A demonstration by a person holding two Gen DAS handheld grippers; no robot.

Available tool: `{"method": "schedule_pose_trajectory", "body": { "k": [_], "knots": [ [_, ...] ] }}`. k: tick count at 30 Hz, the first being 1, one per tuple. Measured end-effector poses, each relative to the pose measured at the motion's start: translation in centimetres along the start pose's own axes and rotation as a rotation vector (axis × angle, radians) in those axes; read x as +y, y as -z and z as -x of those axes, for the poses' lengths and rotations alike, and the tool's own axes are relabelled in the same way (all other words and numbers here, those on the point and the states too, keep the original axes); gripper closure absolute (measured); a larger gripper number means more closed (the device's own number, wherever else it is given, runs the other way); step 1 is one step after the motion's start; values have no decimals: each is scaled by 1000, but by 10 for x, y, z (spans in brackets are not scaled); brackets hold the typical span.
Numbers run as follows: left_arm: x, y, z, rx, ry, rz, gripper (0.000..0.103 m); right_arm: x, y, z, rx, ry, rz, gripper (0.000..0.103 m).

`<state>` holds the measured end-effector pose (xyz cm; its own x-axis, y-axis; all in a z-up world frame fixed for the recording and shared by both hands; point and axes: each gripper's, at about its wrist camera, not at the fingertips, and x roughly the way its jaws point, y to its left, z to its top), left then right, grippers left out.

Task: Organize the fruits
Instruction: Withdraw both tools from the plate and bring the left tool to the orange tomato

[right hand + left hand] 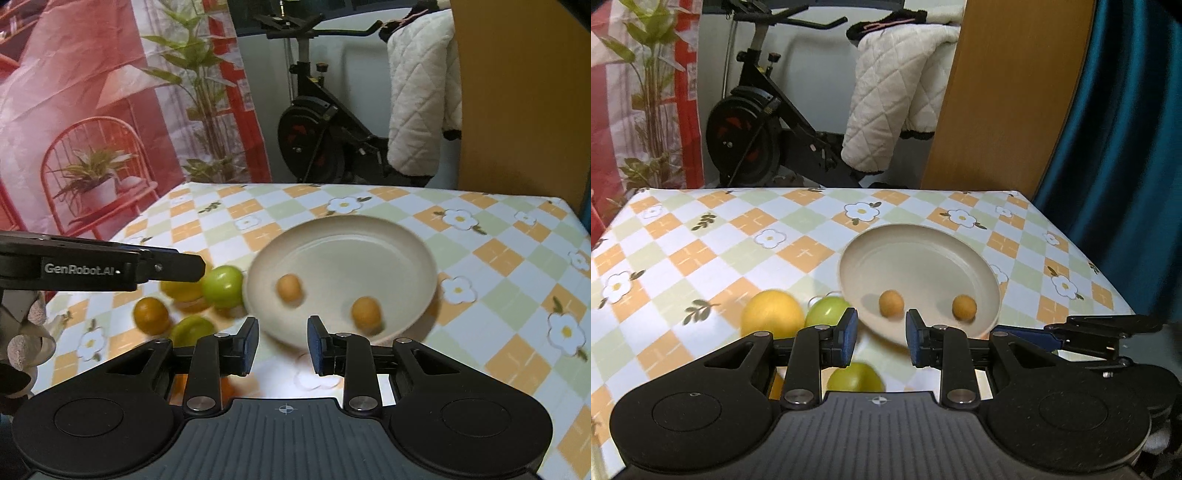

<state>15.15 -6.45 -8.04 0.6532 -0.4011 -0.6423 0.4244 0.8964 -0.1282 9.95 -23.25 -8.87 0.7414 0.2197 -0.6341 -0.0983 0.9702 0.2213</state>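
Note:
A cream plate (919,230) (343,219) on the checked tablecloth holds two small orange fruits (891,302) (964,307) (290,288) (365,314). Left of the plate lie a yellow fruit (772,314) (177,290), two green fruits (827,312) (855,376) (221,286) (192,330) and an orange one (150,314). My left gripper (881,332) hovers over the plate's near-left rim, open, with nothing between its pads. My right gripper (282,345) hangs over the plate's near rim, also open with nothing between its pads. The left gripper's tip (195,267) shows from the side above the loose fruits.
Beyond the table's far edge stand an exercise bike (753,140), a white quilted cloth (894,103), a wooden panel (1015,92) and a teal curtain (1126,147). A red backdrop with plants (110,110) is at the left. A gloved hand (22,339) shows at the left edge.

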Motion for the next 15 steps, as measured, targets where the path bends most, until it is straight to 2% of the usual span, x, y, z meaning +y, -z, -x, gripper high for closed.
{"method": "schedule_pose_trajectory", "body": {
  "k": [9,15],
  "knots": [
    [4,28,37,-41,2,0,73,23,13,21,-14,-21,-5,76],
    [4,43,46,-40,7,16,73,37,23,26,16,-32,13,75]
  ]
}}
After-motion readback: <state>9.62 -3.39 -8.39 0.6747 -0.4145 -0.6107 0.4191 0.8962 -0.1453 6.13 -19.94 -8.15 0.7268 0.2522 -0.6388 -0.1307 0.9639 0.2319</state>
